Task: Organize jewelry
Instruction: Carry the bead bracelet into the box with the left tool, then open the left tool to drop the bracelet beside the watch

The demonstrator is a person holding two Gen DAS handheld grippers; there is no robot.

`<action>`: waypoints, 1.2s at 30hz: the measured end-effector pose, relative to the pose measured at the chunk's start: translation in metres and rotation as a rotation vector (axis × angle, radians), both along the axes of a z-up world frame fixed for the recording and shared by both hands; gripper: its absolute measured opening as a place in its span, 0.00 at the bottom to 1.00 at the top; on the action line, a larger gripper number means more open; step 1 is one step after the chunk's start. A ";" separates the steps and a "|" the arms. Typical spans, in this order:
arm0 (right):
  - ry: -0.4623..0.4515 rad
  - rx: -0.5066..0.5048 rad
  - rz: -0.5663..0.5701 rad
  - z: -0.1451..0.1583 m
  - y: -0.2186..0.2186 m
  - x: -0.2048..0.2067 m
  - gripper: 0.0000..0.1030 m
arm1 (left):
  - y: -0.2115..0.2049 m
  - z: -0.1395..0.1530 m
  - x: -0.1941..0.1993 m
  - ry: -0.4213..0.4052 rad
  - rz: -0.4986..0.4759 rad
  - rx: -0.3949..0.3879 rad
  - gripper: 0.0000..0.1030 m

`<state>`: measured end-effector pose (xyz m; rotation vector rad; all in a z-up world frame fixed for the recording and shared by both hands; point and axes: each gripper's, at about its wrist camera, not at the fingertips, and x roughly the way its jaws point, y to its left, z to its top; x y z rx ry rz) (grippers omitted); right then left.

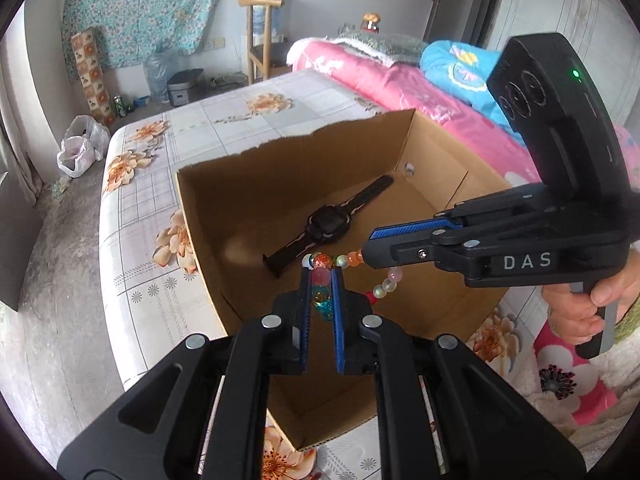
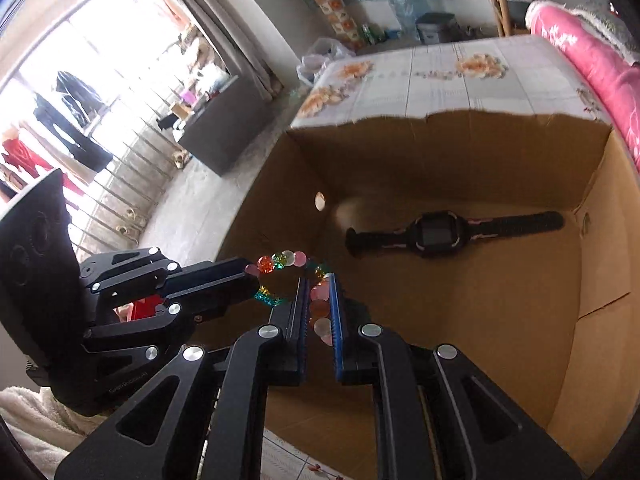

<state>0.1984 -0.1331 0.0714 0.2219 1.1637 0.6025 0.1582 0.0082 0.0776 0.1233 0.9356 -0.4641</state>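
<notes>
A bead bracelet [image 1: 343,261] of coloured glassy beads hangs over an open cardboard box [image 1: 240,192]. My left gripper [image 1: 321,276] is shut on one side of it, beads showing between its blue pads. My right gripper [image 1: 366,250] comes in from the right and is shut on the other side. In the right wrist view the bracelet [image 2: 286,260] stretches between my right gripper [image 2: 318,280] and the left gripper [image 2: 250,276]. A black watch [image 1: 328,224] lies flat on the box floor; it also shows in the right wrist view [image 2: 436,232].
The box [image 2: 600,272] stands on a flower-patterned bed sheet [image 1: 224,112]. Pink and blue quilts [image 1: 400,80] lie at the right. A wooden chair [image 1: 260,36], plastic bags [image 1: 80,144] and clutter stand on the floor beyond the bed.
</notes>
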 end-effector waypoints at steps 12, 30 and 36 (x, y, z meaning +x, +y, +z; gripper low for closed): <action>0.120 -0.086 -0.002 -0.031 0.008 0.010 0.11 | 0.006 -0.015 0.006 0.026 -0.001 0.097 0.13; -0.271 -0.009 -0.160 0.056 -0.053 -0.081 0.43 | 0.045 0.040 -0.081 -0.255 0.104 -0.122 0.58; -0.296 0.018 -0.175 0.060 -0.070 -0.123 0.49 | 0.047 0.030 -0.117 -0.262 0.094 -0.099 0.73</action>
